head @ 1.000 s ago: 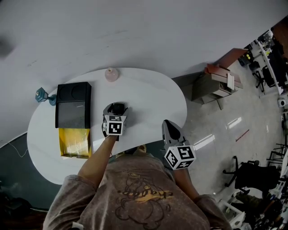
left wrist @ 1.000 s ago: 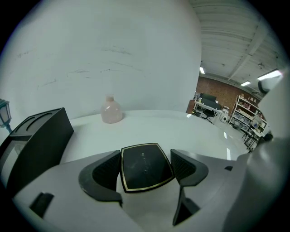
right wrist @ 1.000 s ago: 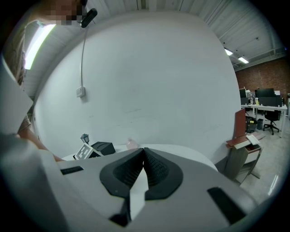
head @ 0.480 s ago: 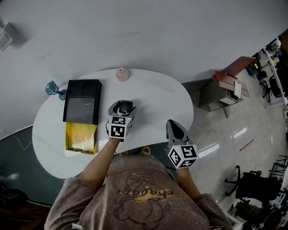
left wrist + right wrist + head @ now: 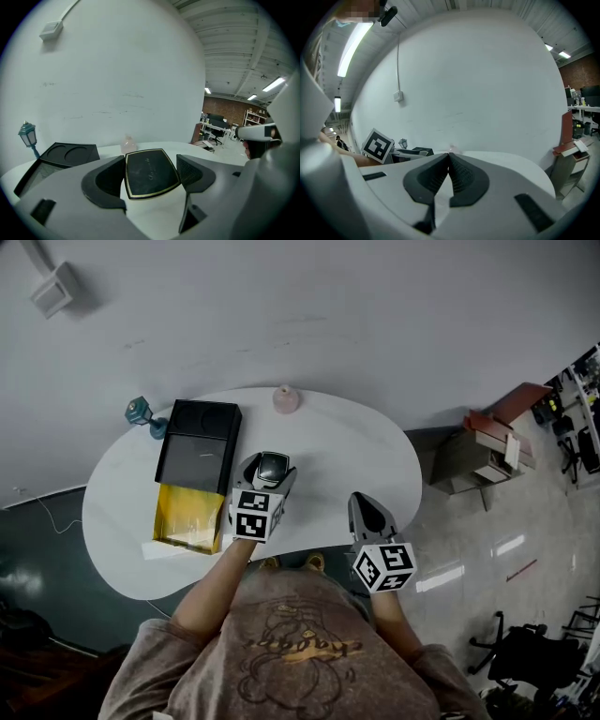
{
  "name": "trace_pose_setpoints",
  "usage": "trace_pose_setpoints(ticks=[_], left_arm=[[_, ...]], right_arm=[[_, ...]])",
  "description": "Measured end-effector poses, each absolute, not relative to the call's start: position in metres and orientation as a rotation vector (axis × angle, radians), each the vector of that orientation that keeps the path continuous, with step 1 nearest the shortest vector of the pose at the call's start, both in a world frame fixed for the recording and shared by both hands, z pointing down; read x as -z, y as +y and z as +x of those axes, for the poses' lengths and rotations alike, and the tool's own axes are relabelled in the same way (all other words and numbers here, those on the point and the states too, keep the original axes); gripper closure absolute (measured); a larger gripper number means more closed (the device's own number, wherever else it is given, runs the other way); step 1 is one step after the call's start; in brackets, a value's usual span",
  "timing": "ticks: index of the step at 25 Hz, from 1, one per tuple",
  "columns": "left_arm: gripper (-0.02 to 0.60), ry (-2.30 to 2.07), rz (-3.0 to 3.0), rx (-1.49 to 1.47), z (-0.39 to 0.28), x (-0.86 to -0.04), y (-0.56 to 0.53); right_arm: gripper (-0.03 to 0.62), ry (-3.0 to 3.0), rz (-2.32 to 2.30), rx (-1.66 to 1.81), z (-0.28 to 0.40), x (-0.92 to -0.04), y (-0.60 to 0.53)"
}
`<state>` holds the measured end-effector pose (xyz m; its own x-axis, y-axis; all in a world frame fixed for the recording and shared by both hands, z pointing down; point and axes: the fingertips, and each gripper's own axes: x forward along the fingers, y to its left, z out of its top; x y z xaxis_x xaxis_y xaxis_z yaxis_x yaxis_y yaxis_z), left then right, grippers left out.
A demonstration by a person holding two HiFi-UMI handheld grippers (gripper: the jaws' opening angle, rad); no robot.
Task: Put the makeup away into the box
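- white oval table (image 5: 356, 456) against a plain grey wall, shiny floor off to one side, that's the whole setup
- the box (image 5: 192, 486) sits open on the table, black lid folded back toward the wall, gold-lined tray on the side nearest me
- left gripper (image 5: 270, 470) is just to the right of the box, level with the seam where lid meets tray
- its tongs are pinching a black compact (image 5: 150, 172) with a thin gold rim, one jaw against each side, compact lying roughly flat
- so the makeup is beside the box and not in it; i can't make out anything in the gold tray
- right gripper (image 5: 364, 507) is well to the right of the box, over the table's near edge
- its tongs are pressed together with nothing in them, the ribbed pads meeting tip to tip in the right gripper view
- small pink thing (image 5: 285, 397) stands past the box's far right corner, at the table edge by the wall; can't tell what it is
- little blue lantern ornament (image 5: 141, 411) is just off the box's far left corner
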<state>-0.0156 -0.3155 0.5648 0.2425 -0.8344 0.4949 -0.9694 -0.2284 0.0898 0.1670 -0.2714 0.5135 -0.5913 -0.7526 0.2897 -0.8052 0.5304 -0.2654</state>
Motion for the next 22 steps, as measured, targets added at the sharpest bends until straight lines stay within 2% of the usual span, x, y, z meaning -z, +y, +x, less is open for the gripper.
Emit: trace_pose_setpoints(ticks=[22], left_arm=[[0.215, -1.953, 1.895, -0.414, -0.155, -0.527, -0.231]], right_arm=[[0.592, -2.753, 0.940, -0.527, 0.041, -0.511, -0.249]])
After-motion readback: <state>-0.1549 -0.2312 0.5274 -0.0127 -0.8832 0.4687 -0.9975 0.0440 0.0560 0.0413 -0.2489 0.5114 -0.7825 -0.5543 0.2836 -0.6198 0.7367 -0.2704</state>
